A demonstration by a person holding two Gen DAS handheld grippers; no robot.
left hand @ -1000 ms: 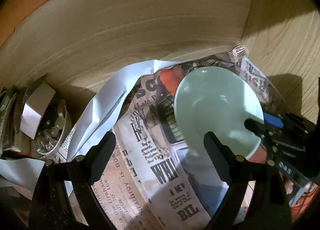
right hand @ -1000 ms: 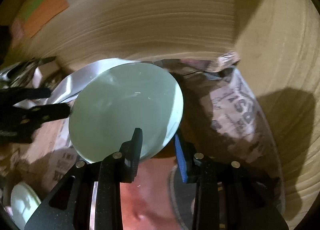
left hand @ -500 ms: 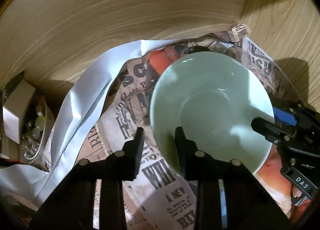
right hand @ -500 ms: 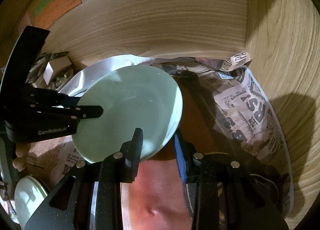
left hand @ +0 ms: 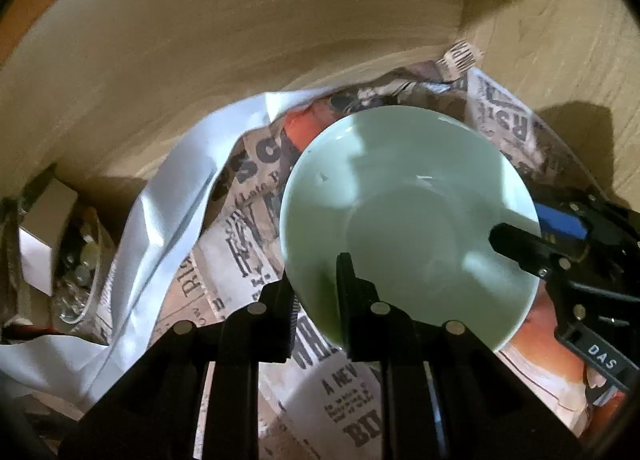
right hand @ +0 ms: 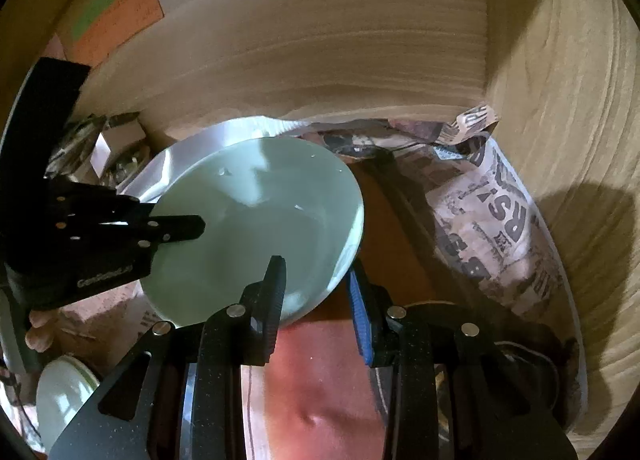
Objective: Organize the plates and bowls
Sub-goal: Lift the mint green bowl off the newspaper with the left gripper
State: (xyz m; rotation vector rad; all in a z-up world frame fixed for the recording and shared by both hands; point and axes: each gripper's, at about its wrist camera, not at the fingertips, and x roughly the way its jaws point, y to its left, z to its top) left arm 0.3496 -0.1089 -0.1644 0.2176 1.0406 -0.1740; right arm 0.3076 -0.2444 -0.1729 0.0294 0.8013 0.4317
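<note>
A pale green bowl is held above a newspaper-lined shelf inside a wooden cabinet. My left gripper is shut on the bowl's near rim, one finger inside and one outside. My right gripper is shut on the bowl at its opposite rim, also one finger inside and one outside. In the left wrist view the right gripper clamps the bowl's right edge. In the right wrist view the left gripper clamps its left edge. Another pale green bowl sits at the lower left.
Newspaper and a white sheet cover the shelf. A glass bowl of small items and a cardboard box stand at the left. The cabinet's back wall and right wall are close. An orange label is on the back wall.
My left gripper moved in from open and closed on the bowl's rim. The right gripper has kept its hold. The bowl now sits a little lower and closer.
</note>
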